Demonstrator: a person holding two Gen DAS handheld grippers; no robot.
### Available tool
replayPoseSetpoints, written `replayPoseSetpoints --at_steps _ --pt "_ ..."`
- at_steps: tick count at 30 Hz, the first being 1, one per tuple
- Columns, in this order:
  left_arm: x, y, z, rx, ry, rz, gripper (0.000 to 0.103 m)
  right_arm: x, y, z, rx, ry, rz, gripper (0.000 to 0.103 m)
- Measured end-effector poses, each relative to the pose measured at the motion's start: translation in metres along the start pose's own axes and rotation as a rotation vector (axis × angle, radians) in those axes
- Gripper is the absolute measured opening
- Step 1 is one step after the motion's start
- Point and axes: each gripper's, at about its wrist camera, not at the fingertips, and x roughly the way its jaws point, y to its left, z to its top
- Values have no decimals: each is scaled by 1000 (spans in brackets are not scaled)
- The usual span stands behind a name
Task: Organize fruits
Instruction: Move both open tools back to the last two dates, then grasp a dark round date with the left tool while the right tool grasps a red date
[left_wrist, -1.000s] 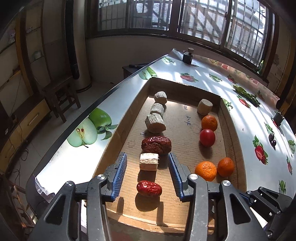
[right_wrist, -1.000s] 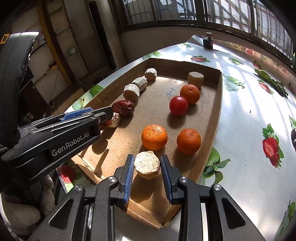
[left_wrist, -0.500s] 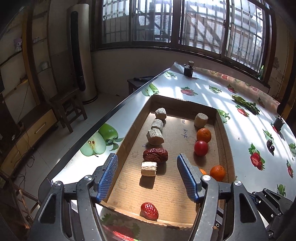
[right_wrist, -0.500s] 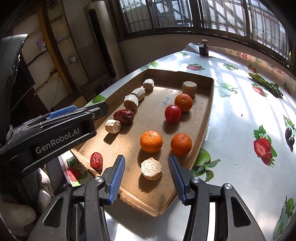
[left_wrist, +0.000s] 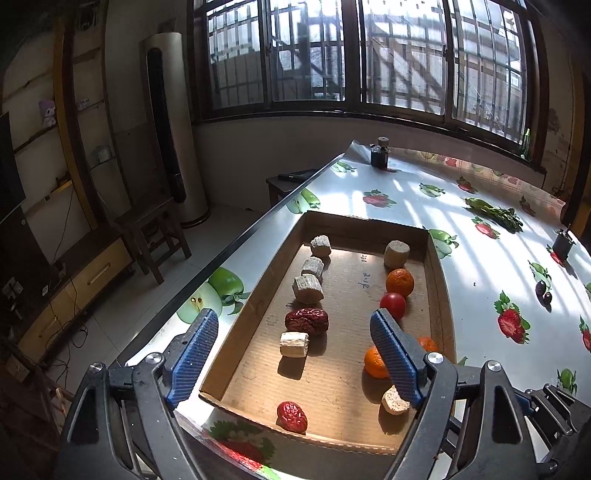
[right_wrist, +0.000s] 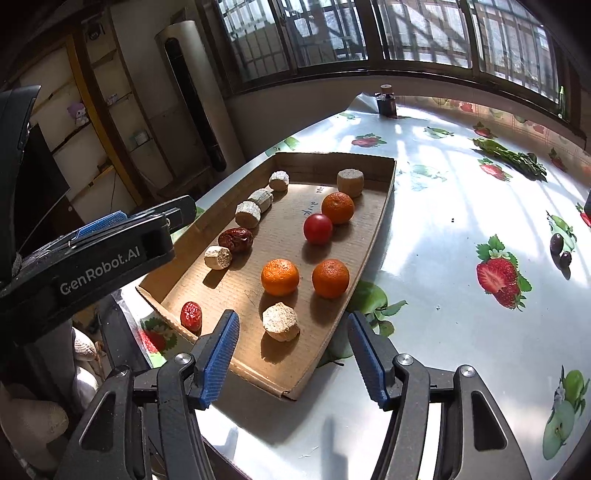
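Note:
A shallow cardboard tray (left_wrist: 439, 280) (right_wrist: 380, 206) lies on the table. Its left row holds several beige cylinder pieces (left_wrist: 308, 288), a large dark red date (left_wrist: 306, 321) (right_wrist: 235, 239) and a small red date (left_wrist: 291, 416) (right_wrist: 191, 315) at the near edge. Its right row holds oranges (right_wrist: 279, 277) (right_wrist: 330, 277) (left_wrist: 399, 282), a red tomato (left_wrist: 393, 305) (right_wrist: 317, 228) and a beige piece (right_wrist: 280, 321) (left_wrist: 395, 400). My left gripper (left_wrist: 295, 363) is open and empty above the tray's near end. My right gripper (right_wrist: 293, 356) is open and empty, with the beige piece lying free just beyond it.
The table has a glossy fruit-print cover (right_wrist: 495, 273). A small dark jar (left_wrist: 379, 154) stands at the far corner and green vegetables (left_wrist: 495, 212) lie at the far right. The table's left edge (left_wrist: 236, 240) drops to the floor, with a stool (left_wrist: 155, 229) beyond.
Both grippers opened wide and pulled back and up from the tray. The right gripper let go of the beige piece, which now lies in the tray's near right corner.

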Motion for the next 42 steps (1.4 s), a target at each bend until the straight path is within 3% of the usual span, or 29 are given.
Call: replayPoseSetpoints --at_steps 8,14,18,23,25,29,32,37,42 --pt "3 -34 3 61 44 -26 84 -25 -36 0 44 -6 -56 66" --pt "-1 -78 4 143 59 -102 84 -45 -87 -2 108 -5 -118 69" --pt "-3 -103 11 145 68 -218 84 -61 -133 -3 151 -5 -183 69" --pt "17 -155 31 132 128 -403 84 -77 -206 5 171 -38 -377 69" --pt "30 -181 38 153 148 -431 84 -77 -238 11 199 -32 -435 68" --pt "59 -230 47 195 205 -481 84 -71 -278 22 243 -33 -445 68" --pt "83 -260 51 188 268 -561 81 -58 -288 33 239 -24 -419 67" --pt "126 -302 51 167 400 -636 56 -24 -289 42 193 14 -402 67" --pt "148 -329 48 159 468 -695 51 -5 -295 38 197 33 -384 61"
